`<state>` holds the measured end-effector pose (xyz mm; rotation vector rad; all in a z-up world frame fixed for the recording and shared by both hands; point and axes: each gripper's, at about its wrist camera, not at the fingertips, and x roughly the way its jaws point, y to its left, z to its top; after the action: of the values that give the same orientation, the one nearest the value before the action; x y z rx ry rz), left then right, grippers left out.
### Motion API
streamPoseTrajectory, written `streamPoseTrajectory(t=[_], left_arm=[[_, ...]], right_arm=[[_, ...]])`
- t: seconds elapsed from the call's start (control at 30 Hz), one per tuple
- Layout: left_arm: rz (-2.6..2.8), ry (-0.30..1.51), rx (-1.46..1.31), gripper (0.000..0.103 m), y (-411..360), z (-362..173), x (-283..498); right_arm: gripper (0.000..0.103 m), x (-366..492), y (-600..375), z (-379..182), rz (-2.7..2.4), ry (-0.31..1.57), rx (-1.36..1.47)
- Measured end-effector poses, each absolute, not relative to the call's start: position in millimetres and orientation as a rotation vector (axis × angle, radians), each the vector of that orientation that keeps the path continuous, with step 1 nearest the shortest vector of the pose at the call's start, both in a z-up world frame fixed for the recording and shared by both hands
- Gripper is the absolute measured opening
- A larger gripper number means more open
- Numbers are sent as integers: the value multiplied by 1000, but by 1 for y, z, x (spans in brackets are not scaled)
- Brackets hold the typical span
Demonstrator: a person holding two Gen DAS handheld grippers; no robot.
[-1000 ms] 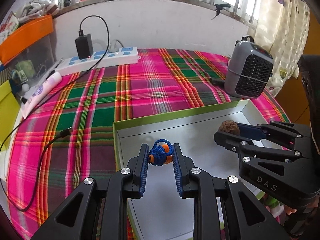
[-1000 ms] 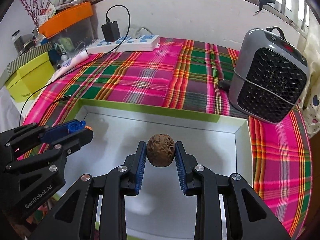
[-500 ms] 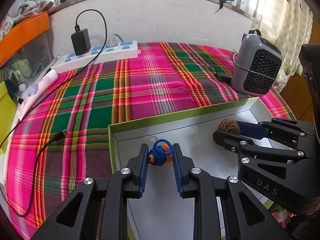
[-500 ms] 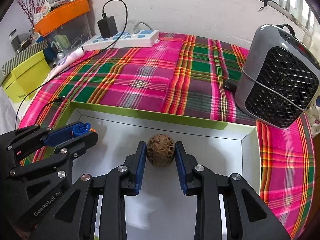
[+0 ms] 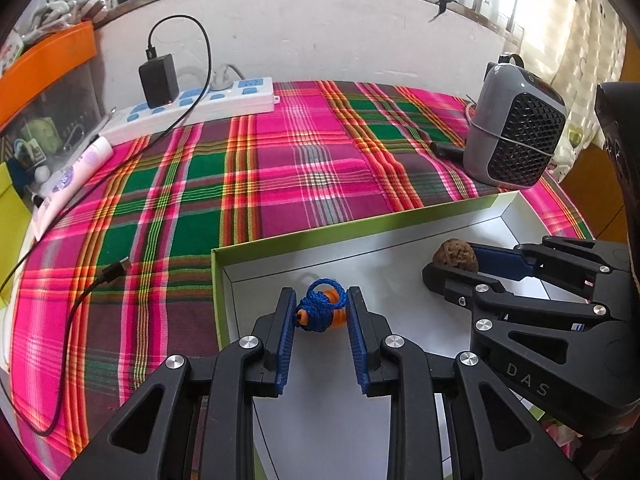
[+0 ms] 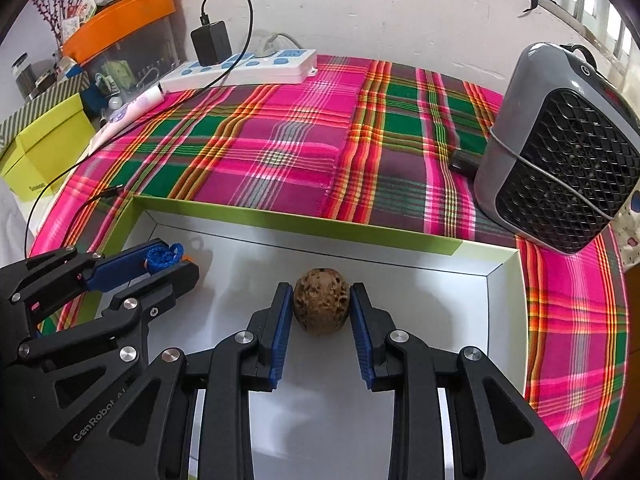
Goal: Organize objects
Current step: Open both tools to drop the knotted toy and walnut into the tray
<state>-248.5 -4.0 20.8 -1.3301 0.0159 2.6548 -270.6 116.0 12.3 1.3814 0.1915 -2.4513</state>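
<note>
My left gripper (image 5: 321, 304) is shut on a blue cord knot with orange beads (image 5: 320, 307), held low over the left part of a shallow white tray with a green rim (image 5: 304, 238). My right gripper (image 6: 321, 300) is shut on a brown walnut (image 6: 321, 306), held low over the middle of the same tray (image 6: 280, 224). In the left wrist view the right gripper (image 5: 448, 268) and the walnut (image 5: 455, 255) show at the right. In the right wrist view the left gripper (image 6: 176, 260) and the blue knot (image 6: 164, 255) show at the left.
The tray lies on a pink and green plaid cloth (image 5: 280, 168). A grey fan heater (image 6: 560, 152) stands at the right, close to the tray's far corner. A white power strip with a black charger (image 5: 192, 100) lies at the back. A loose black cable (image 5: 80, 296) runs at the left.
Both grippers have drawn back toward the near side and sunk lower over the tray, each still holding its object.
</note>
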Motion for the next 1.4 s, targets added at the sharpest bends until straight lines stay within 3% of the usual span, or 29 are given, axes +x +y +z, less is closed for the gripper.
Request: streamPoseTrajectory(t=[0.07, 0.1, 0.17, 0.5, 1.4], left_arm=[[2654, 19, -1332, 24, -4, 21, -248], [2655, 17, -1332, 24, -4, 21, -248], [2655, 21, -1330, 25, -3, 21, -248], [2661, 8, -1300, 39, -5, 25, -242], [2737, -21, -1223, 42, -18, 49, -183]], right_arm=[[33, -271, 116, 12, -2459, 191, 1384], [41, -271, 116, 12, -2465, 191, 1389], [46, -271, 117, 12, -2463, 185, 1392], [53, -267, 124, 12, -2496, 165, 1393], [54, -211, 138, 39, -2556, 69, 1283]])
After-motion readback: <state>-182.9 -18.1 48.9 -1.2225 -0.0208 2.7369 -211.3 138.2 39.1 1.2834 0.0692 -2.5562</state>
